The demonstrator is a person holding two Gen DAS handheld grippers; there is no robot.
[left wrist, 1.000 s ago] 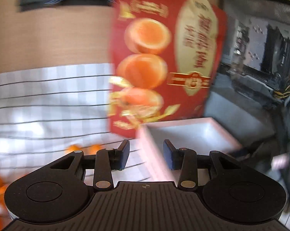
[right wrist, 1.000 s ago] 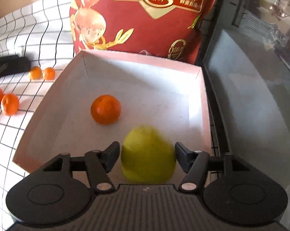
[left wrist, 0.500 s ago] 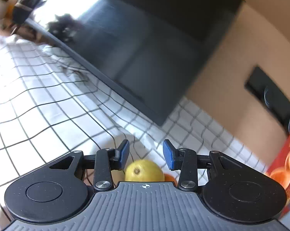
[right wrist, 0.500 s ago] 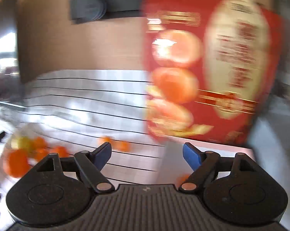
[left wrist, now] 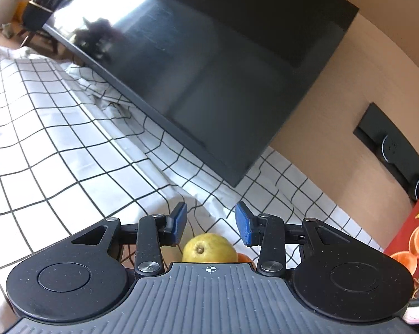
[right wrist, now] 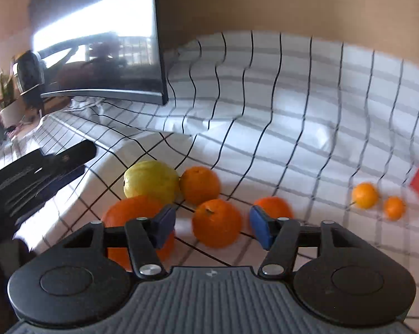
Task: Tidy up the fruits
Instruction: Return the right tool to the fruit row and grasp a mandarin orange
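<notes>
Partly hidden under the left gripper (left wrist: 211, 221), whose jaws stand apart holding nothing, a yellow fruit (left wrist: 209, 247) shows at lower centre. Blurred, the right gripper (right wrist: 212, 226) is closing, pads clear of an orange (right wrist: 216, 222) framed between them.

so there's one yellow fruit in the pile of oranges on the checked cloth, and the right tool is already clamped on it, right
Not quite. The yellow fruit does sit among the oranges on the checked cloth, but the right tool is not on it: the right wrist view shows its pads closing, nothing gripped, an orange lying beyond them.
</notes>
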